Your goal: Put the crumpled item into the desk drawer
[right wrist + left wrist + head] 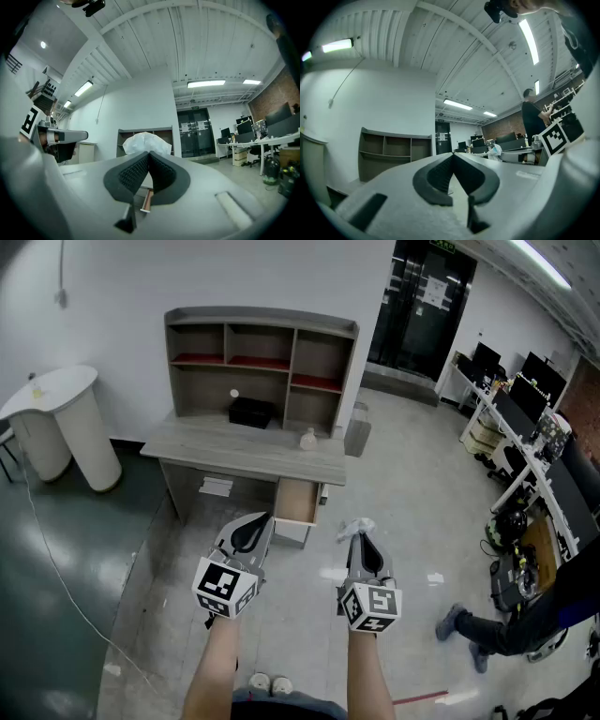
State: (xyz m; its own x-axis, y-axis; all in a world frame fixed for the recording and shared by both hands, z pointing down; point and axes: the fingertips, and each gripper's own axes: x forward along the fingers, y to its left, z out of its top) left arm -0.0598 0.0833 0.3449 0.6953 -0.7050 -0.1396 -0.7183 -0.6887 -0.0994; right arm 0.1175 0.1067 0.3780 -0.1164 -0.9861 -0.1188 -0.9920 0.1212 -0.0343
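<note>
The crumpled item is a white wad pinched at the tip of my right gripper, whose jaws are shut on it. In the right gripper view the wad sticks up past the closed pads. My left gripper hangs level with it on the left, shut with nothing in it; its pads meet. Both are held above the floor, in front of the grey desk. The desk drawer stands pulled open under the desktop's right end, between and beyond the two grippers.
A shelf hutch sits on the desk, with a black box and a small white object on the desktop. A white round stand is far left. Workstations and a person are at the right.
</note>
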